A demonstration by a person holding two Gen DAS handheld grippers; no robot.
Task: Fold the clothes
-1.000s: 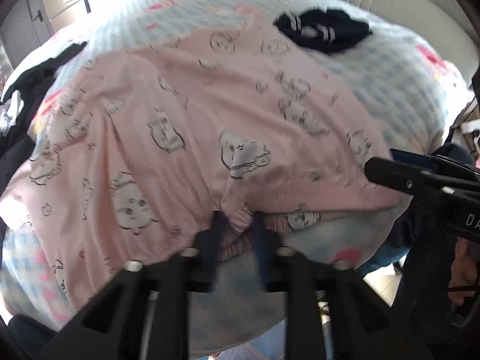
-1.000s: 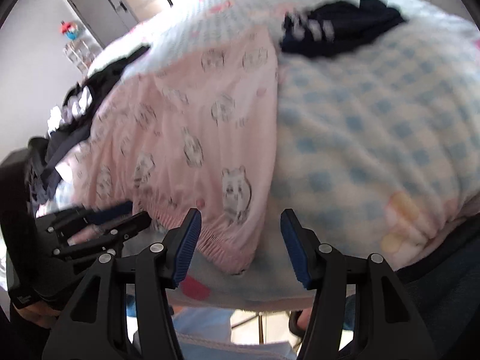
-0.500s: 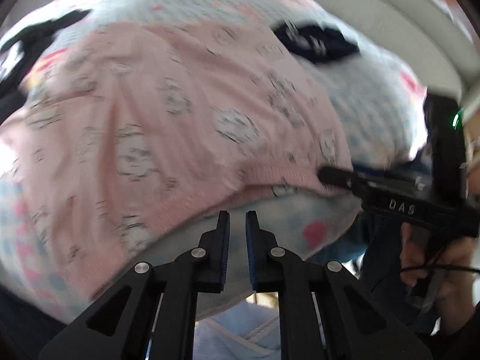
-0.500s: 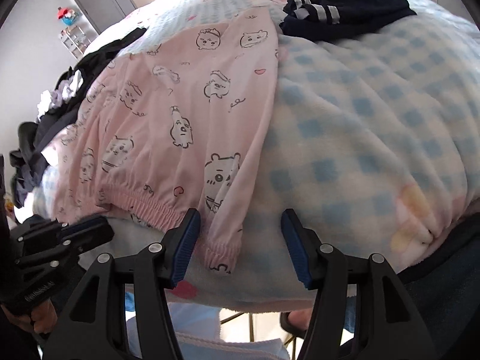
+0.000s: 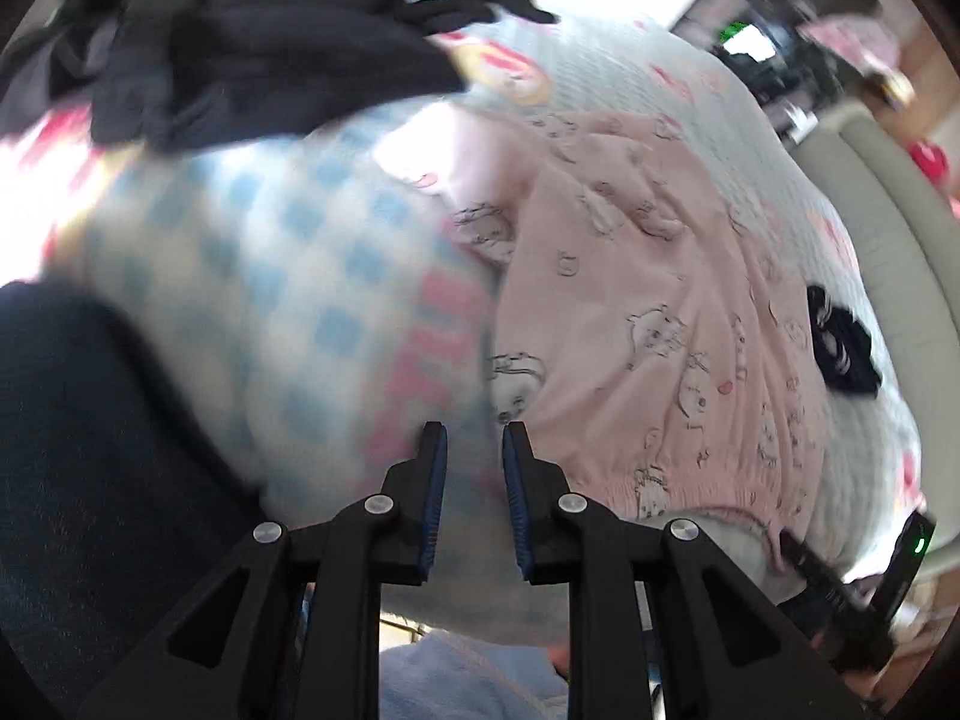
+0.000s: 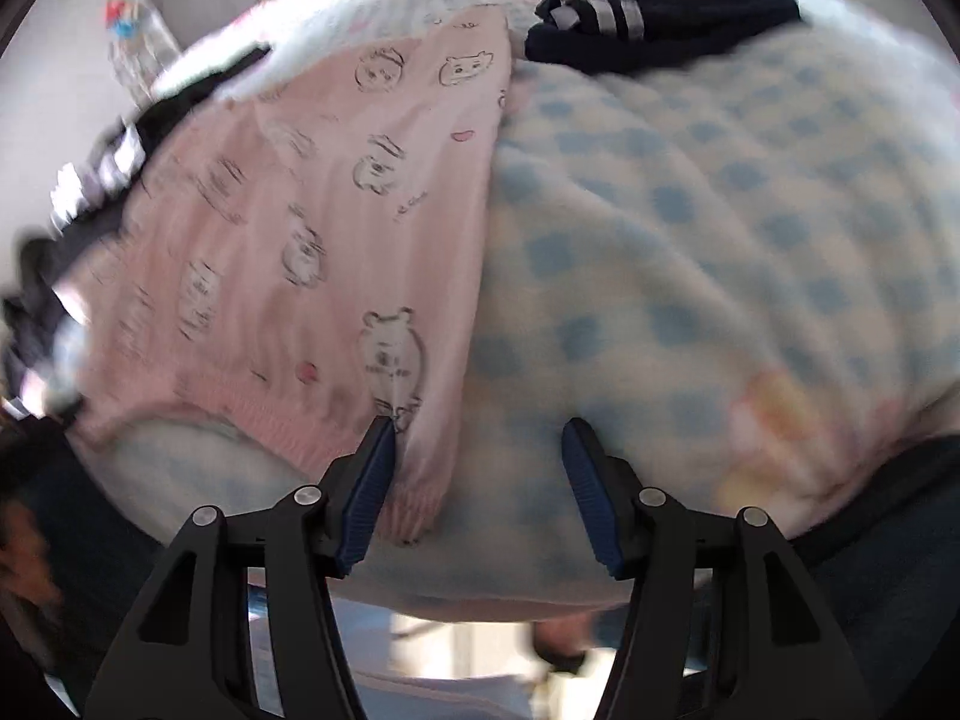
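The pink pyjama garment printed with cartoon bears lies spread flat on the blue-checked blanket of the bed, with a dark folded garment lying beyond it. The right gripper stands released over the garment's elastic hem corner, which lies between the jaws without being pinched. The left gripper grasps nothing, its narrow jaws opening above the blanket just beside the garment's edge.
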